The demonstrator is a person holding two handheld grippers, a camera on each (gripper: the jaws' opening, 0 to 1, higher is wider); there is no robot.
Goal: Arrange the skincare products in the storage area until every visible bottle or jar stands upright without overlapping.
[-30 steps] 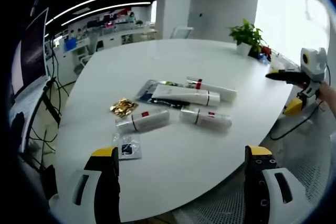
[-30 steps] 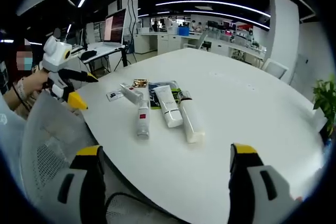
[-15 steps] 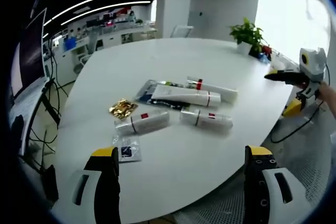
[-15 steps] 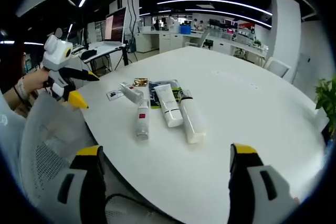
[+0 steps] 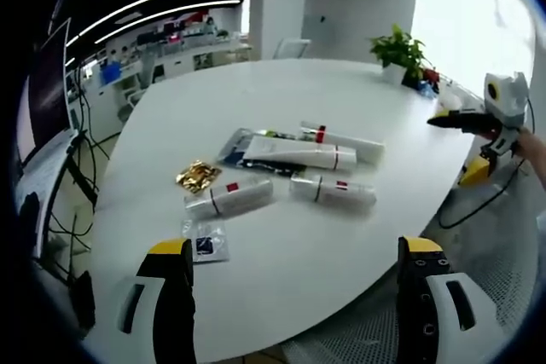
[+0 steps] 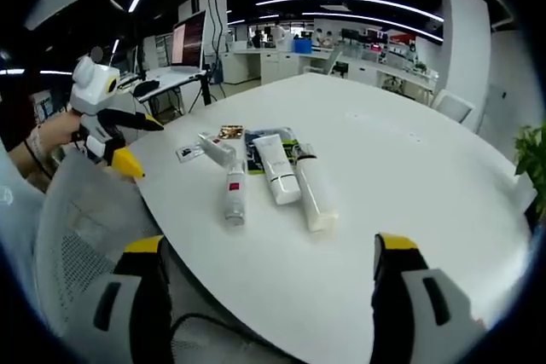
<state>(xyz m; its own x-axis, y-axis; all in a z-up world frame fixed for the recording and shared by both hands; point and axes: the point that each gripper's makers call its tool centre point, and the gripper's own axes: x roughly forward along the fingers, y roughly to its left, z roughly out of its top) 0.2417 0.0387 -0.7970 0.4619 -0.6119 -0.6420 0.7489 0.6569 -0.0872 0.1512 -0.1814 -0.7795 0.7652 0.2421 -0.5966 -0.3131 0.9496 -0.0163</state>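
Left gripper view: left gripper (image 5: 294, 296) hung at the near edge of the white table (image 5: 281, 253), jaws spread, empty.
Right gripper view: right gripper (image 6: 264, 296) likewise spread wide, empty.
Skincare tubes (image 5: 290, 155): all lying flat mid-table, clustered beside a gold packet (image 5: 198, 176).
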